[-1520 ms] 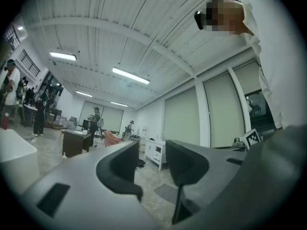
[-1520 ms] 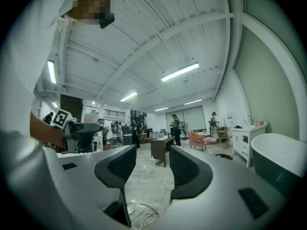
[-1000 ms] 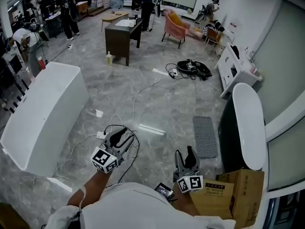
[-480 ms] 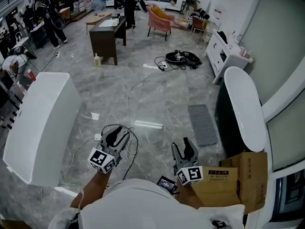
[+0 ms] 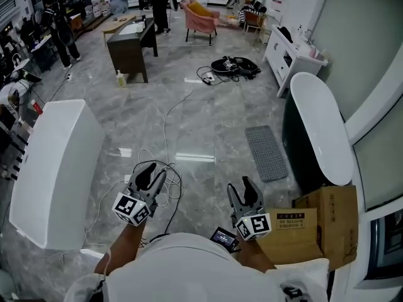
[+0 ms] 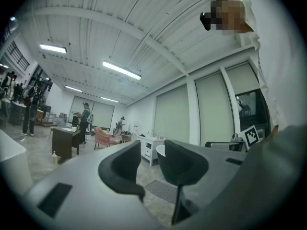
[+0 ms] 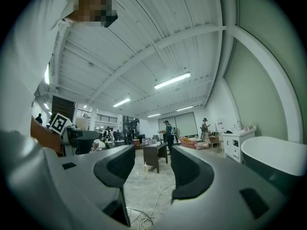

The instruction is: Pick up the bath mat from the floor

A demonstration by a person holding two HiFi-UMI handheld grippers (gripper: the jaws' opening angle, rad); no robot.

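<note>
The person's view has turned a little, but the bath mat lies flat as before, ahead and to the right of the right gripper, well apart. This one and the left gripper stay parted and empty, so the approach has hardly begun.

Bath mat is mid-grey with a fine dotted texture. The floor is pale grey marble with darker veins. The tub has a white rim and a black outside. The cardboard box is plain brown, the armchair salmon pink and the table dark brown. The left gripper and right gripper are both grey with black jaws, and there are black-and-white square markers on their cubes.
</note>
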